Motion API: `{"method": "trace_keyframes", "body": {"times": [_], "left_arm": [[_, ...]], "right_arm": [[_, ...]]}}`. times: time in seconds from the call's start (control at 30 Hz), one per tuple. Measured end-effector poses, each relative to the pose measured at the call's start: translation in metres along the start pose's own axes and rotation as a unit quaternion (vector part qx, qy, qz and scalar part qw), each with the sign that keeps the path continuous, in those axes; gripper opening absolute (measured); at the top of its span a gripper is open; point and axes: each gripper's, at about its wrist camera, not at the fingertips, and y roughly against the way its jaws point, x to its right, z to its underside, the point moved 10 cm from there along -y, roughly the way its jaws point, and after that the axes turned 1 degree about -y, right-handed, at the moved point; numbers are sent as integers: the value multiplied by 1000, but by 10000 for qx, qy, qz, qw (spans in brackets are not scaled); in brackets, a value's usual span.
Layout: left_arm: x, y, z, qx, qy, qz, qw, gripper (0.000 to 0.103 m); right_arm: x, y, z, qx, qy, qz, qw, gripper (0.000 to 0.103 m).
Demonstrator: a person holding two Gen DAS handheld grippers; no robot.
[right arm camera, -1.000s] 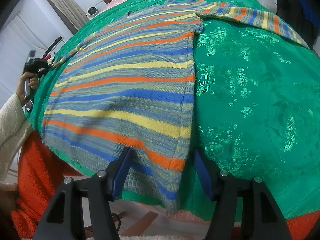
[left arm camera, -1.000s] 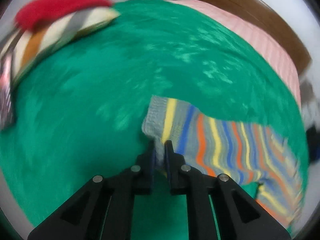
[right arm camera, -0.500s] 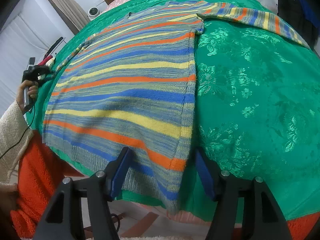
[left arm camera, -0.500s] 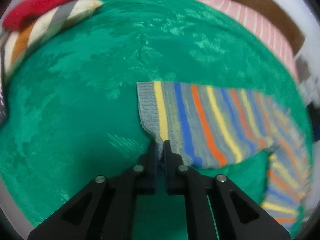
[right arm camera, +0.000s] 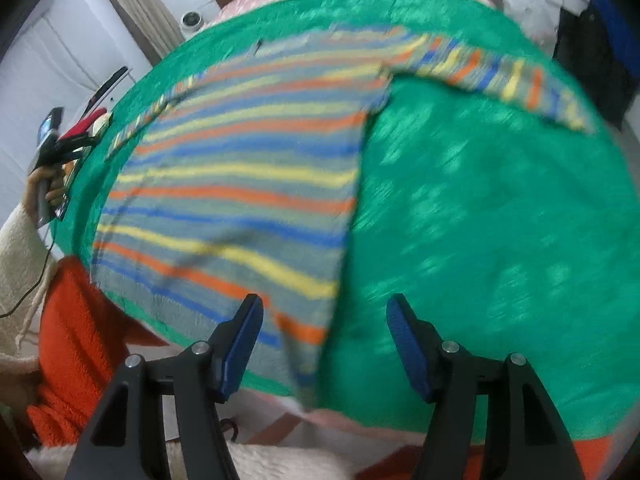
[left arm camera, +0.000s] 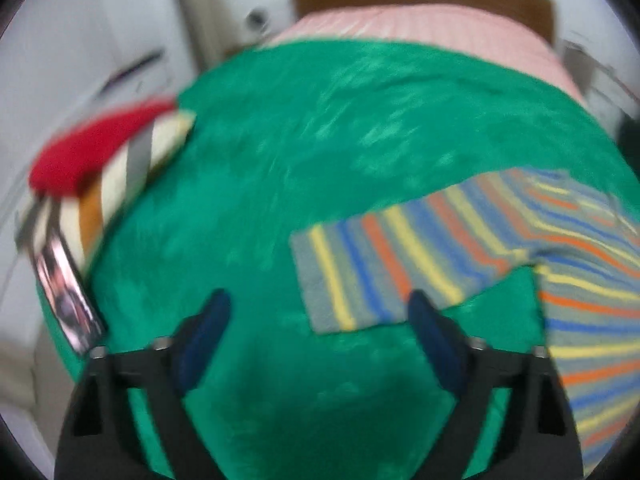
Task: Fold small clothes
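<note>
Though opening, left gripper empty.

Motion is blurring both views; the sweater is running off the left view's right edge.

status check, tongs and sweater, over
Left tongs opening, nothing between them. Right tongs open over sweater hem, not gripping. Sweater flat on green cloth, sleeves spread. Nothing in the way.
</note>
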Motion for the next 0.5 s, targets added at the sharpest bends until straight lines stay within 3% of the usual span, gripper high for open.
{"method": "trace_keyframes", "body": {"times": [0.13,0.27,0.5], "left_arm": [[35,13,0,-134,-468,465,9977,101],[65,14,21,-384,-679,591,9952,101],[103,4,69,-648,-1019,836,9892,101]], "right_arm": [[28,22,-24,280,-115,287,9991,65],[49,24,-31,412,-407,479,9972,65],[44,15,-22,435,-953,183,9943,65]]}}
